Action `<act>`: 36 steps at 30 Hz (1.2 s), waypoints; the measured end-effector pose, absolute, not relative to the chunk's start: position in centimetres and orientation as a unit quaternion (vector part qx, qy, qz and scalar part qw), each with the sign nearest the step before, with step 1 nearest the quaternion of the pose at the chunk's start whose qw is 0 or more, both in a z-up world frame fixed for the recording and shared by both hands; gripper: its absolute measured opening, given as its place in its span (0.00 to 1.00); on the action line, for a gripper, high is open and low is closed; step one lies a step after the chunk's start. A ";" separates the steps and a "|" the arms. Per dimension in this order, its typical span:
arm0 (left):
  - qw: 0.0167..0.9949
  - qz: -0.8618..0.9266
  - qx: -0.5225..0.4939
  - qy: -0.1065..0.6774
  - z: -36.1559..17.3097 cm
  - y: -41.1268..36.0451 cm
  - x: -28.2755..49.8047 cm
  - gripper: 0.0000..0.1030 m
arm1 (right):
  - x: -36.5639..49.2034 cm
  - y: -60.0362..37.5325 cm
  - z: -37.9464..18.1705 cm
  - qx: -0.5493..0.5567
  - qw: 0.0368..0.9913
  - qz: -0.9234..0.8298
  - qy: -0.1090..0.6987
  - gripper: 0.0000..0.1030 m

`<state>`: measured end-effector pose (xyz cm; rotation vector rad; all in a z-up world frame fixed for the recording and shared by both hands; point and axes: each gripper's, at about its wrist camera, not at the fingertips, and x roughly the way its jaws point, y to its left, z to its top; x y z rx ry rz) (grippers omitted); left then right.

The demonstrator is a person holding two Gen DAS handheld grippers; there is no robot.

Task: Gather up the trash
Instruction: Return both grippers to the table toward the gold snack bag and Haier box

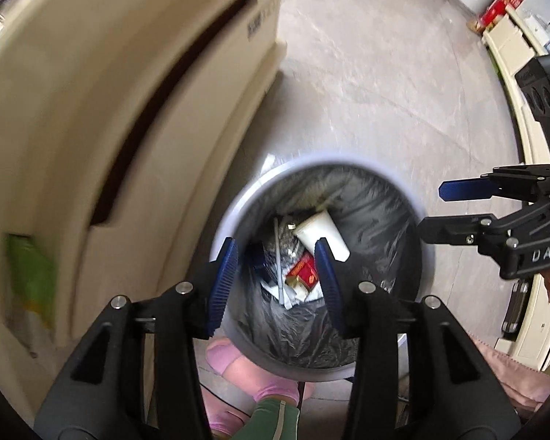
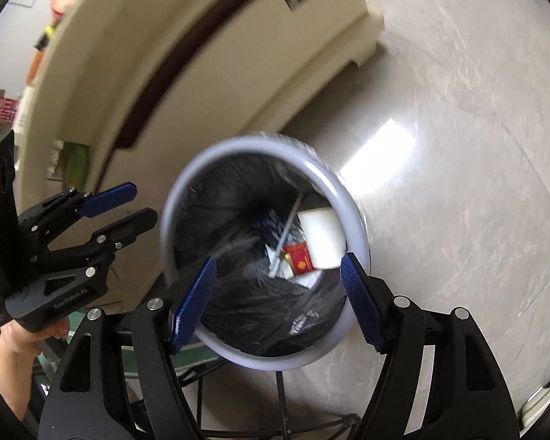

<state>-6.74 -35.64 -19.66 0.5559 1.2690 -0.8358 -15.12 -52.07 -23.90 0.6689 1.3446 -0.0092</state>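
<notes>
A white round trash bin lined with a black bag stands on the floor below both grippers; it also shows in the right wrist view. Inside lie a white cup, a red packet, a thin stick and paper scraps; the cup and packet show in the right wrist view too. My left gripper is open and empty above the bin's opening. My right gripper is open and empty above the bin; in the left wrist view it sits at the bin's right rim.
A cream cabinet with a dark slot stands close on the left of the bin. Grey tiled floor spreads beyond. Cream furniture lines the right side. A foot in a pink slipper is beside the bin's near edge.
</notes>
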 end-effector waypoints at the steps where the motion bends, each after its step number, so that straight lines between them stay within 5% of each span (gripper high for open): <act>1: 0.695 -0.374 0.246 0.563 -18.7 -35.5 -6.4 0.41 | -14.9 -52.2 -23.0 0.302 0.737 -0.002 0.604 0.69; 11: 0.783 -0.342 0.183 0.485 -5.2 -27.8 -0.8 0.64 | -8.9 -49.9 -10.7 0.247 0.814 0.061 0.523 0.71; 20: 0.852 -0.284 0.118 0.424 4.4 -15.8 4.1 0.73 | -0.3 -41.1 -2.5 0.193 0.845 0.146 0.476 0.76; 27: 0.884 -0.194 0.112 0.411 5.1 -9.3 11.5 0.93 | 6.8 -31.7 -0.8 0.154 0.846 0.175 0.480 0.86; 36: 0.860 -0.172 0.133 0.462 -0.7 -4.9 19.5 0.93 | 14.4 -23.3 -4.4 0.168 0.824 0.150 0.520 0.86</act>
